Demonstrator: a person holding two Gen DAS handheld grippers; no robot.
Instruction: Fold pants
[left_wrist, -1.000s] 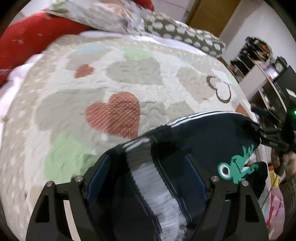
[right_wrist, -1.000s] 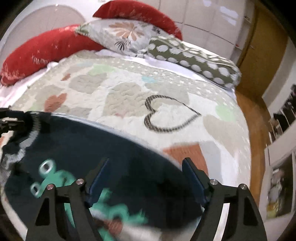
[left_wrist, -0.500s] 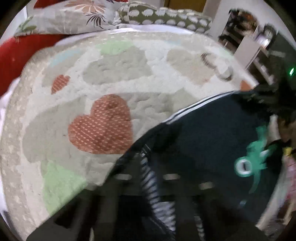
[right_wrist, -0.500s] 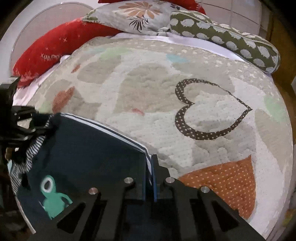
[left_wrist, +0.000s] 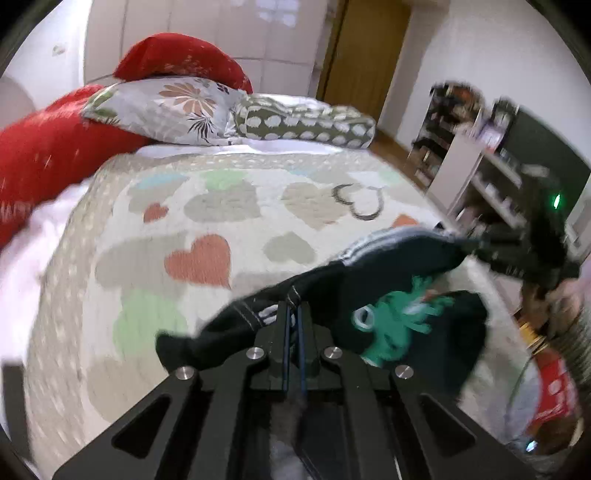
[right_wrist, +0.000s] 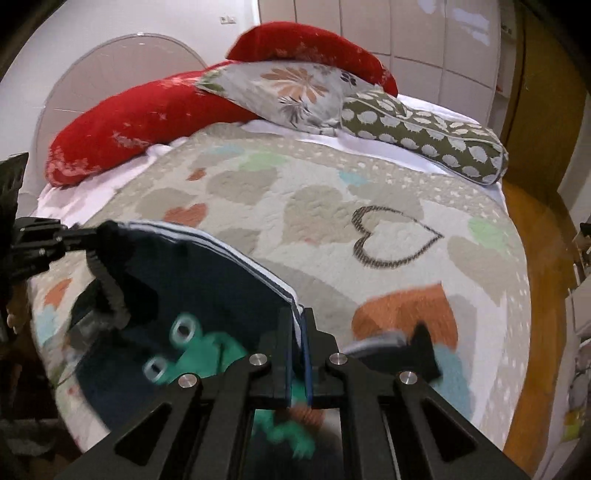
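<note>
In the left wrist view the left gripper (left_wrist: 293, 314) sits at the lower centre of the frame with its two fingers drawn together on a fold of the dark pants (left_wrist: 391, 273), the striped waistband edge pinched between the blue pads. The cloth stretches from there toward the right middle of the frame, where the right gripper (left_wrist: 476, 245) shows blurred, its tip at the other end of the same edge. A green frog print (left_wrist: 391, 325) hangs on the dark cloth just right of the left fingers. In the right wrist view the right gripper (right_wrist: 298, 332) is at the lower centre, fingers closed on the white-striped edge of the pants (right_wrist: 207, 280), and the left gripper (right_wrist: 79, 236) comes in from the left edge, gripping the far corner. The garment is held between the two at the near end of the bed, its lower part drooping toward the heart-patterned quilt (right_wrist: 332, 206). At the top of the frame lie a long red pillow (right_wrist: 140, 122), a floral pillow (right_wrist: 291, 92) resting on it, and a green spotted pillow (right_wrist: 424, 136) to the right. In the left wrist view, shelves (left_wrist: 480, 155) at the upper right hold blurred items I cannot make out. No container in either view can be read clearly.
</note>
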